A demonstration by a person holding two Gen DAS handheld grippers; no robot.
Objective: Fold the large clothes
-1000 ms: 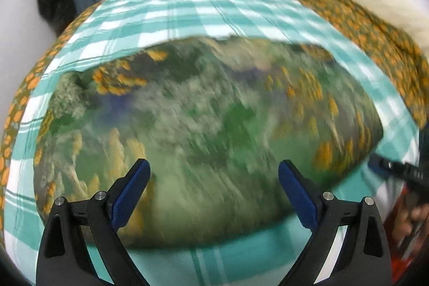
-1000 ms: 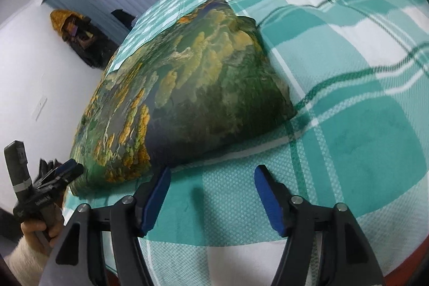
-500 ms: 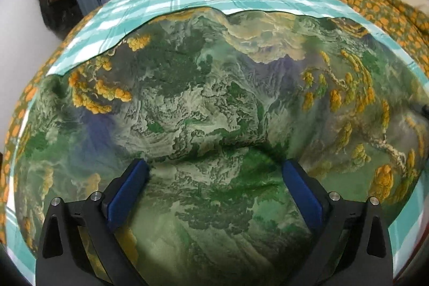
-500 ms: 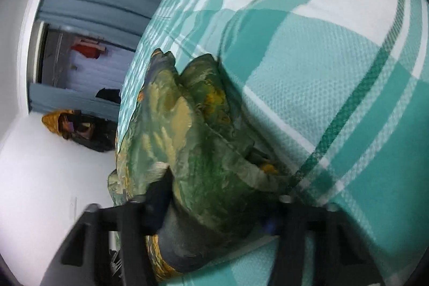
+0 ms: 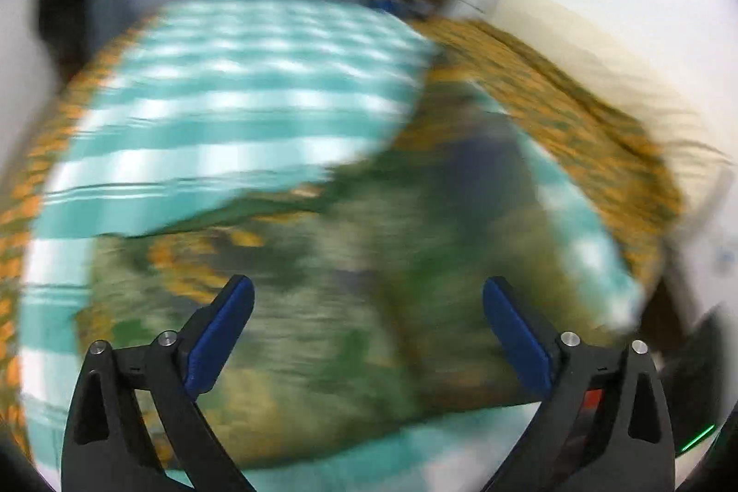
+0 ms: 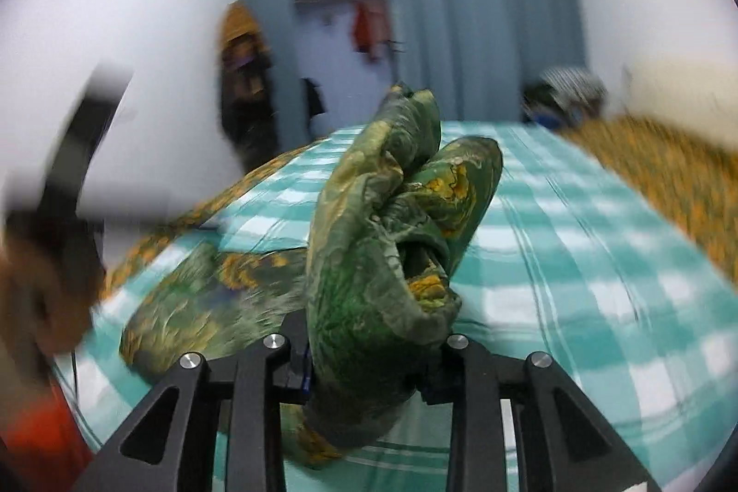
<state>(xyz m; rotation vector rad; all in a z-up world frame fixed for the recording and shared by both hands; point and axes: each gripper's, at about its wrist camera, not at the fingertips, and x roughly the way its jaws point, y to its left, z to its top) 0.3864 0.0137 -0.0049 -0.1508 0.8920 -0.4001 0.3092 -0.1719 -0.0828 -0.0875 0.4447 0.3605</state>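
Observation:
A large green garment (image 5: 323, 307) with a yellow and grey landscape print lies on a teal and white checked bed cover (image 5: 221, 114). My left gripper (image 5: 366, 330) is open and empty, above the garment's near part; this view is blurred. My right gripper (image 6: 369, 367) is shut on a bunched fold of the garment (image 6: 392, 224) and holds it up off the bed; the rest of the garment (image 6: 217, 298) trails down to the left. The right fingertips are hidden by the cloth.
An orange flowered blanket (image 5: 576, 114) covers the bed's right side. The other hand and its gripper (image 6: 69, 178) blur at the left of the right wrist view. Grey-blue curtains (image 6: 484, 21), hanging clothes and a clothes pile (image 6: 567, 95) are at the back.
My right gripper has closed on the garment's edge and lifted it off the bed. My left gripper has pulled back and up from the garment, still open.

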